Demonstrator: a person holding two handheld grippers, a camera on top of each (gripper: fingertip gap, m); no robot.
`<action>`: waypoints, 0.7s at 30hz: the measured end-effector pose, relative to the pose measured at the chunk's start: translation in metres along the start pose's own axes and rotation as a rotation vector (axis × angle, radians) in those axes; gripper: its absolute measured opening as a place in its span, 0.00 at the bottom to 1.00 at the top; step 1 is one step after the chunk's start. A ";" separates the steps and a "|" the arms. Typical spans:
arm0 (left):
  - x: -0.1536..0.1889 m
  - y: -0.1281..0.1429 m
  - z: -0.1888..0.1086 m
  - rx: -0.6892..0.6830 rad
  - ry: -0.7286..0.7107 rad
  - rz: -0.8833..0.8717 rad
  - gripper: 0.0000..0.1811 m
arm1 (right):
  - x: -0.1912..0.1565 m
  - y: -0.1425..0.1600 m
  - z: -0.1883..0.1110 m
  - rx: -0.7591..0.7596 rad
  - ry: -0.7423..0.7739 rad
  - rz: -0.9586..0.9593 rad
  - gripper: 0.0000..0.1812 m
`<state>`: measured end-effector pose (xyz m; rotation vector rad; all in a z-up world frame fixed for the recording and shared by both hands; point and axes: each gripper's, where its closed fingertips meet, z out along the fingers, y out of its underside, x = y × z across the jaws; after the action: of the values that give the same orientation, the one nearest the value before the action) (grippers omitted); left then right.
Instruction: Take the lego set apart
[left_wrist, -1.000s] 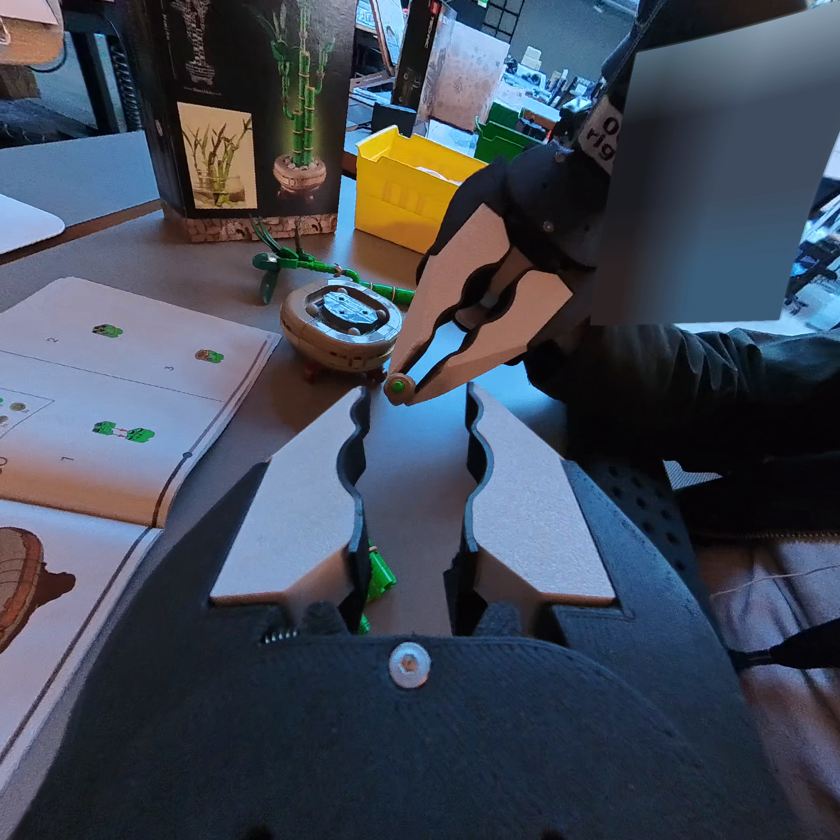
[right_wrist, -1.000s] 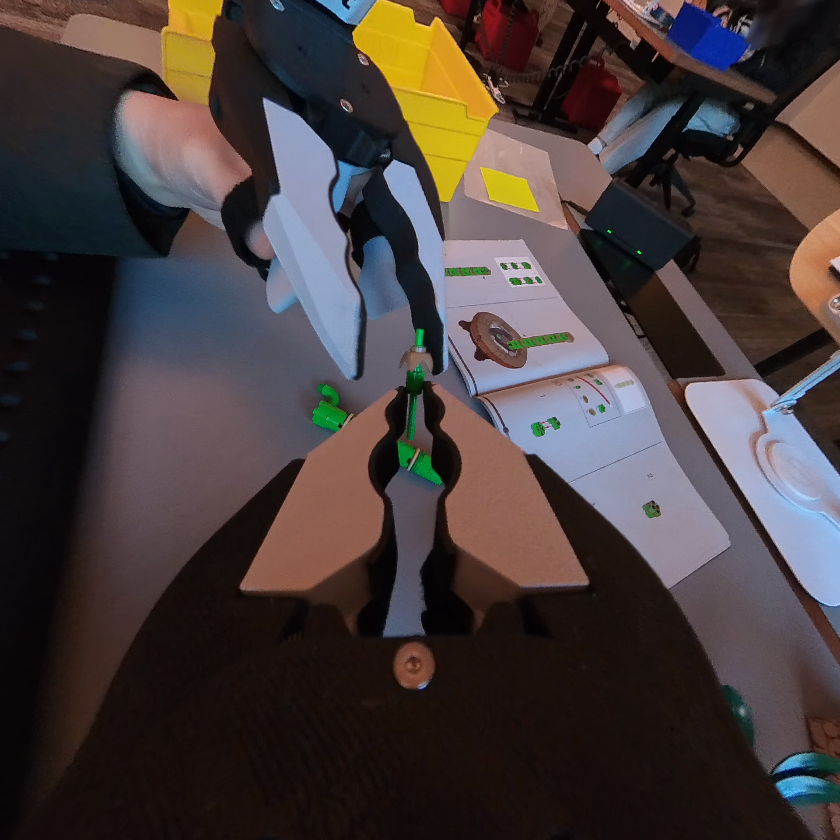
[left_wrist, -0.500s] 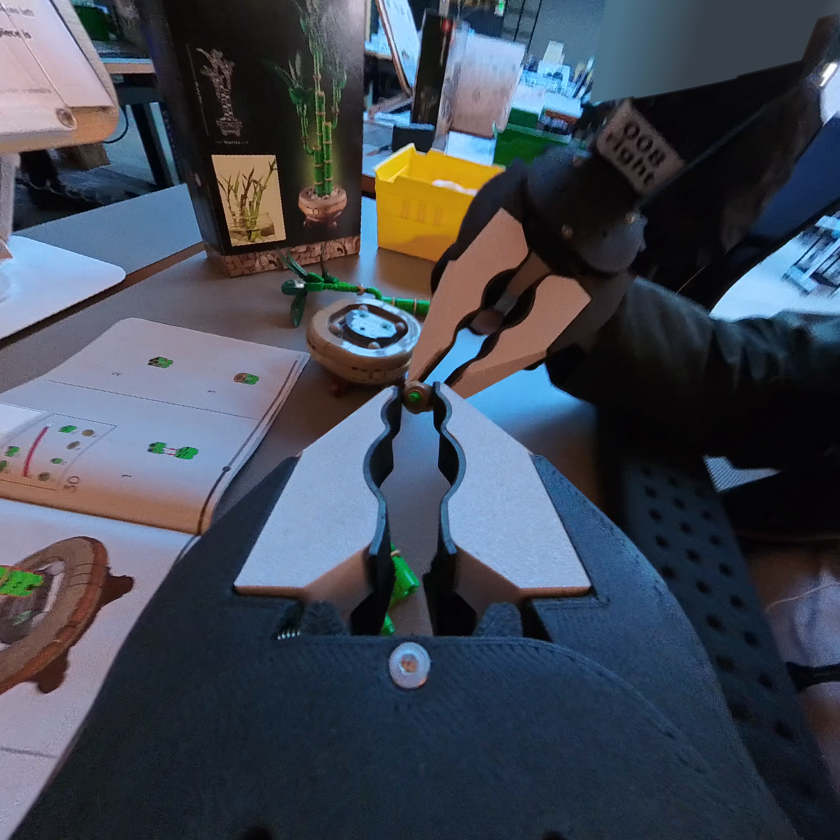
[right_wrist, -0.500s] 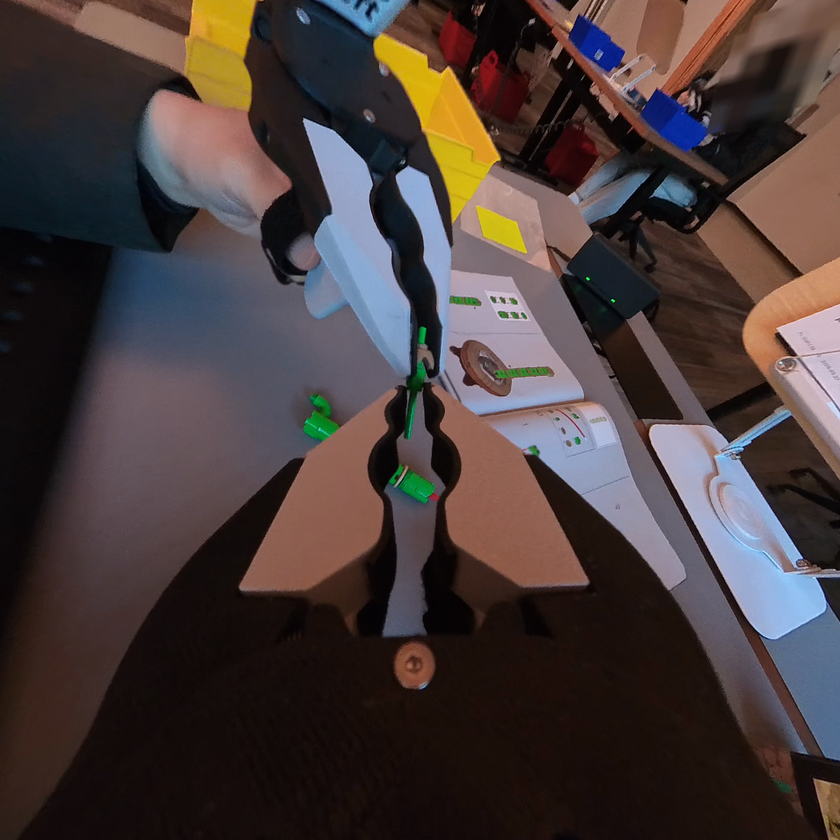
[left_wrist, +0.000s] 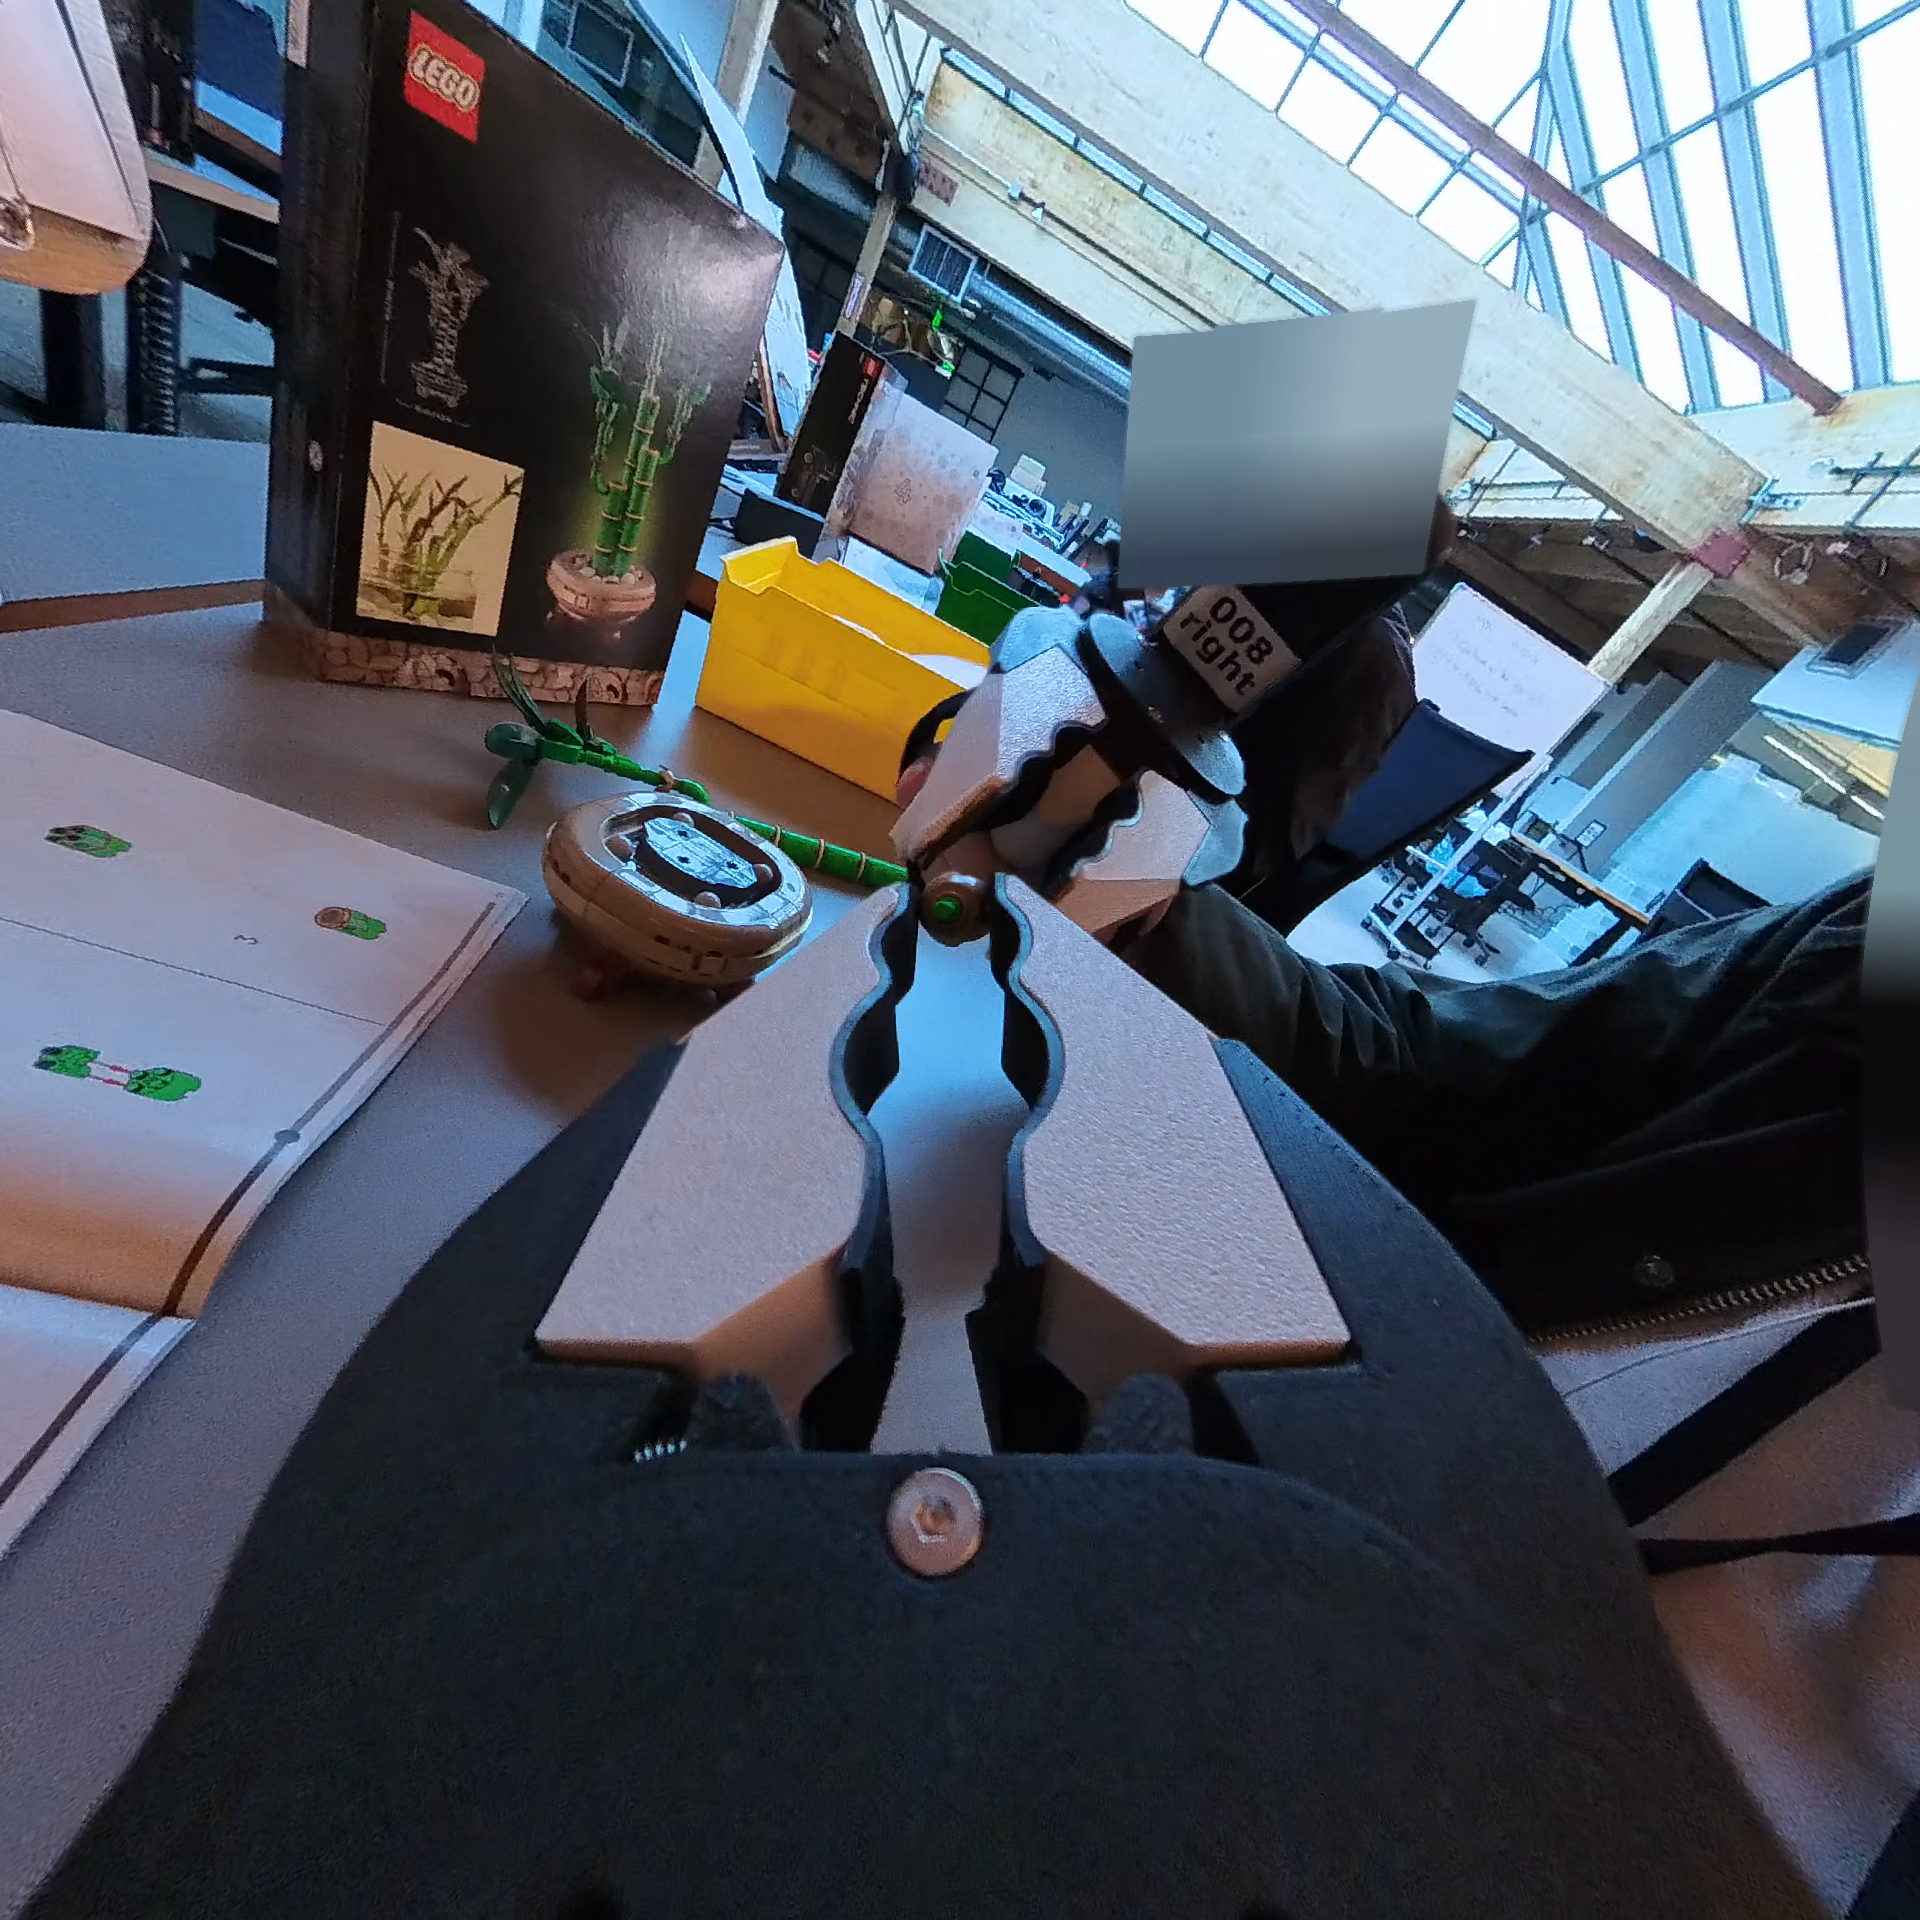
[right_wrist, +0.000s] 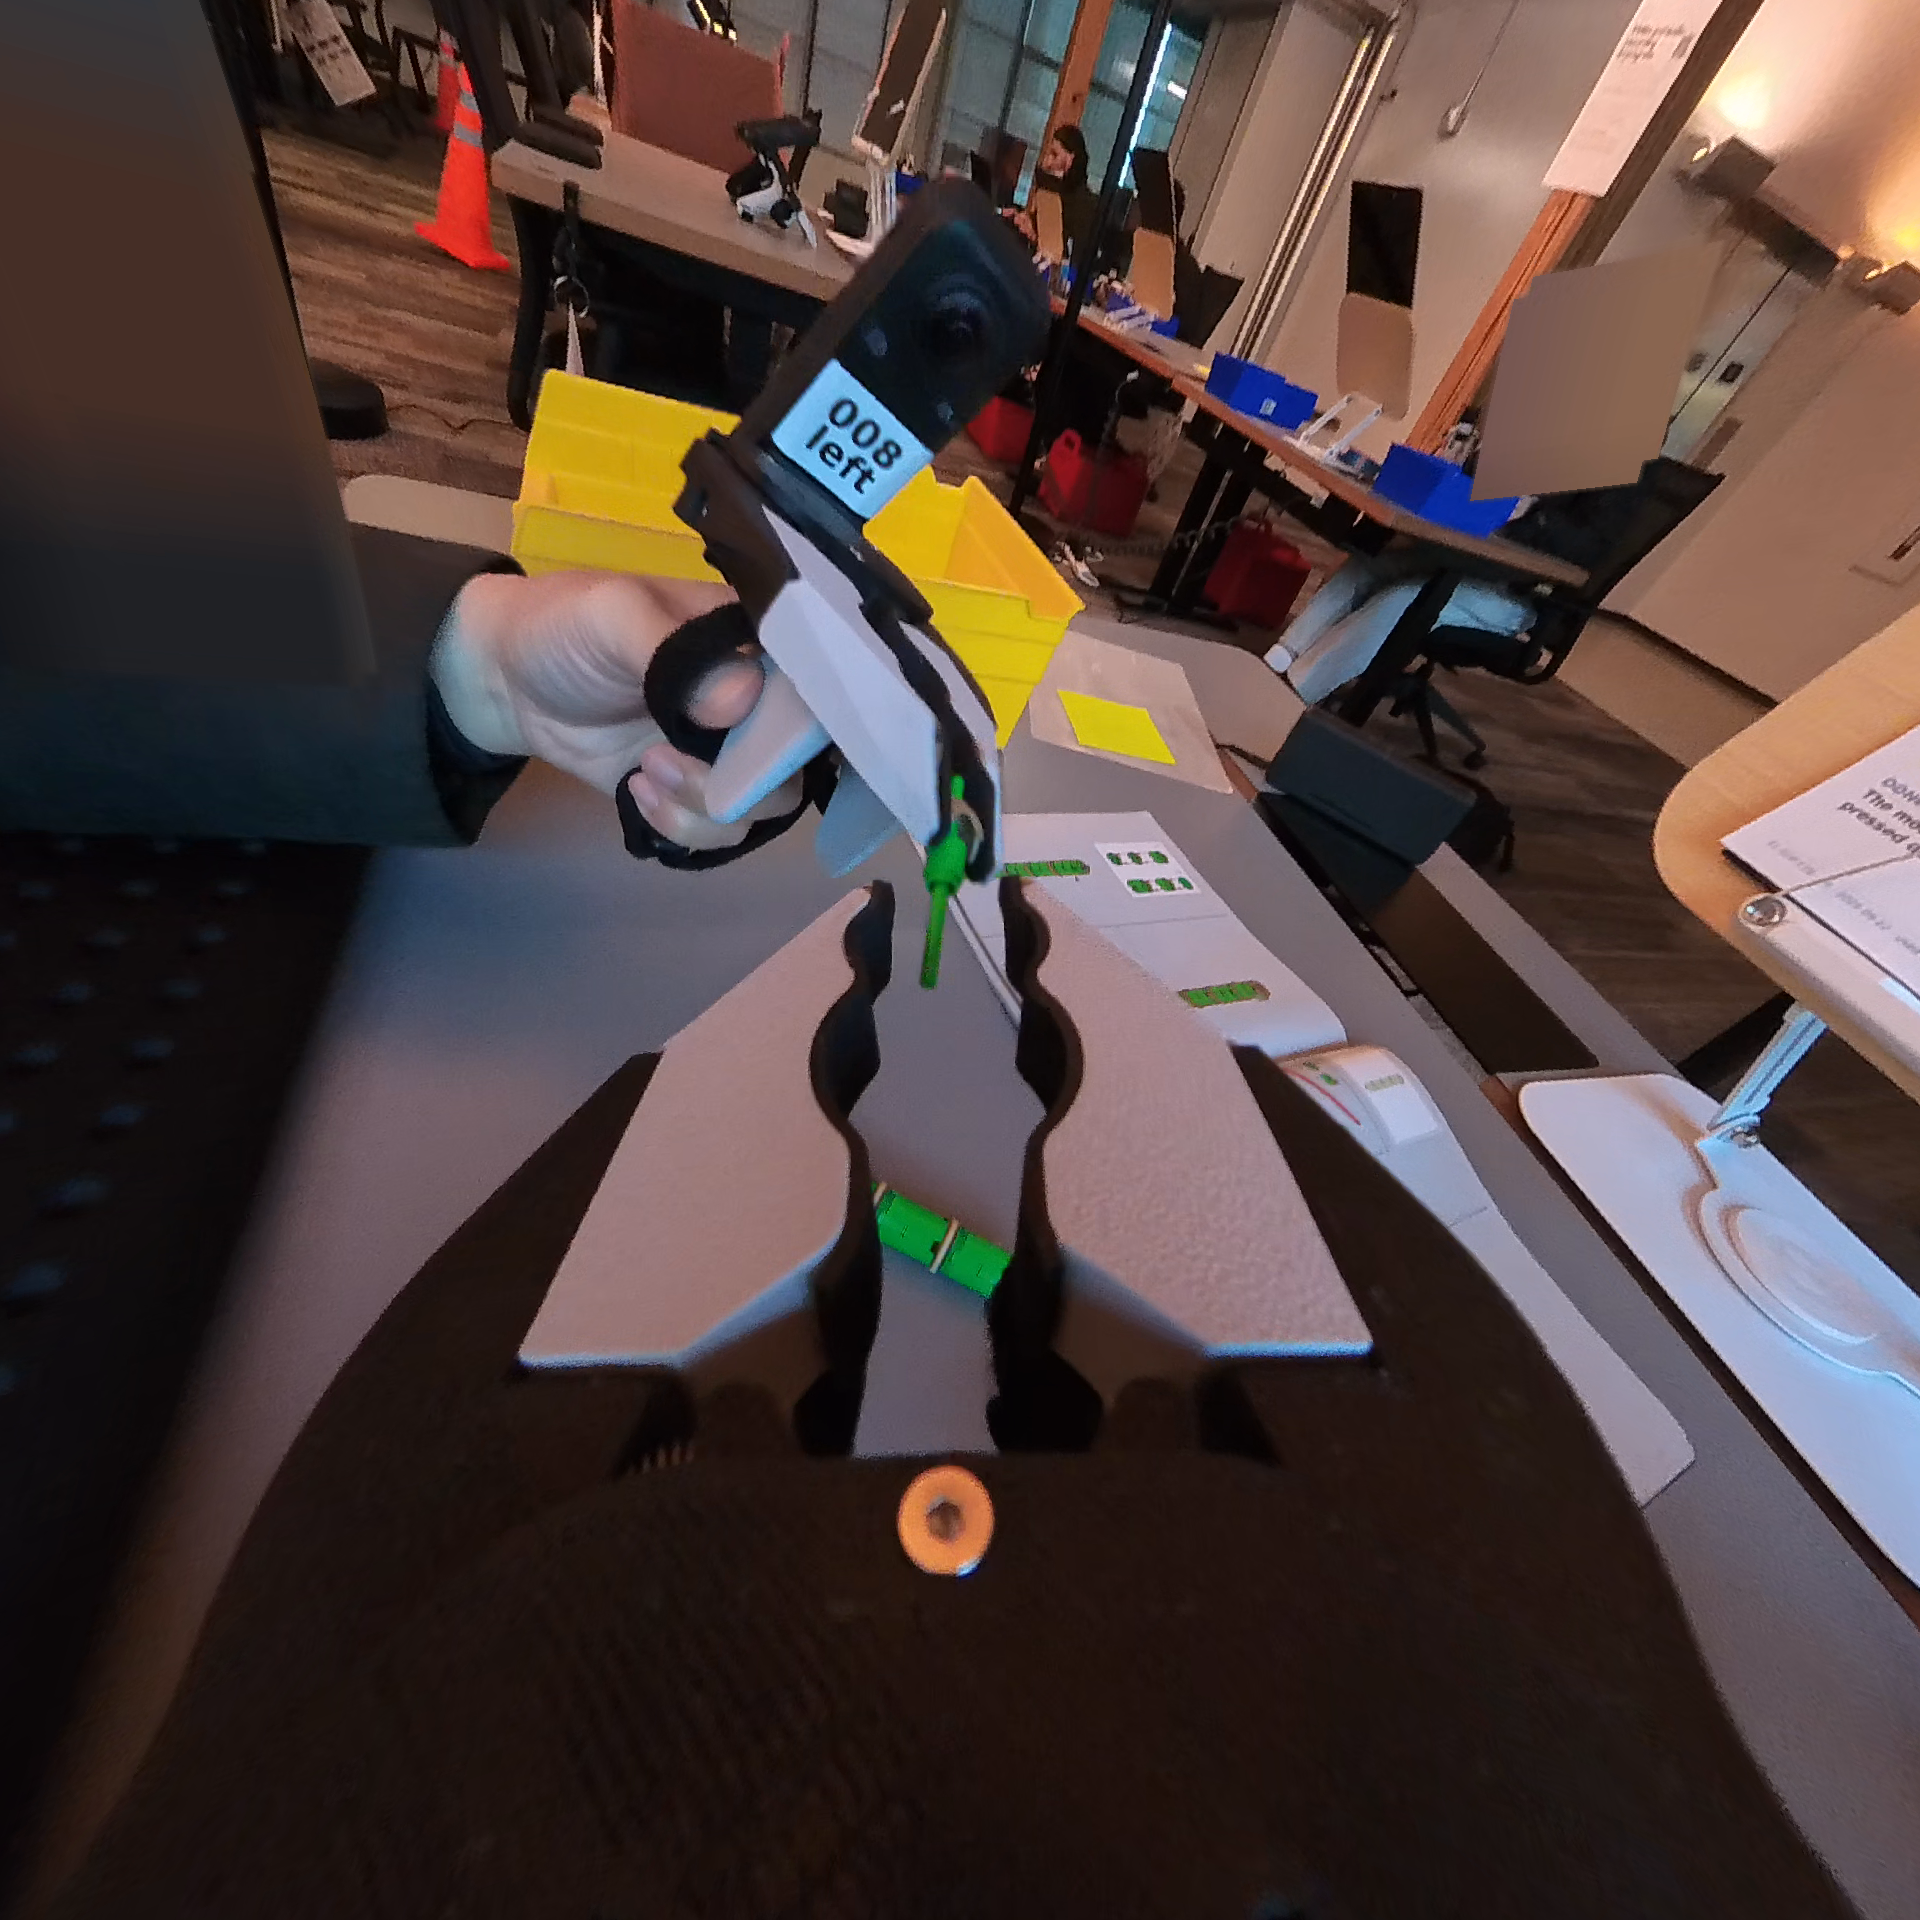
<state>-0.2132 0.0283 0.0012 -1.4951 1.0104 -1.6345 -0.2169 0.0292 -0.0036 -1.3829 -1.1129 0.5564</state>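
A thin green rod (right_wrist: 933, 928) capped by a tan ring (left_wrist: 954, 908) hangs in the air above the grey tabletop (left_wrist: 343, 748), pinched at the very tips of my left tongs (left_wrist: 951, 902), which are closed down on the ring. My right tongs (right_wrist: 943, 902) stand parted just below, the rod's free end dangling between their tips without touching either finger (right_wrist: 1164, 1143). Under them, a short green bamboo segment (right_wrist: 940, 1244) lies flat on the tabletop. Toward the tabletop's far side, the tan round pot base (left_wrist: 677, 902) sits beside a leafy green stalk (left_wrist: 644, 771) lying on its side, the open instruction booklet (left_wrist: 197, 987) spread at the left. Behind them stand the dark set box (left_wrist: 499, 416) and a yellow bin (left_wrist: 831, 665).
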 end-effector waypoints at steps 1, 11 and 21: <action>0.000 0.000 0.002 0.004 0.000 -0.011 0.06 | -0.001 -0.001 0.001 0.006 0.003 -0.006 0.11; -0.001 -0.005 0.008 0.079 0.061 -0.188 0.06 | 0.006 -0.002 0.001 0.013 0.058 -0.011 0.04; -0.005 -0.003 0.011 0.060 0.029 -0.216 0.06 | 0.008 0.000 0.001 -0.014 0.046 0.068 0.03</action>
<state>-0.2016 0.0333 0.0013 -1.5888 0.8306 -1.8240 -0.2144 0.0370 -0.0015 -1.4429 -1.0377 0.5645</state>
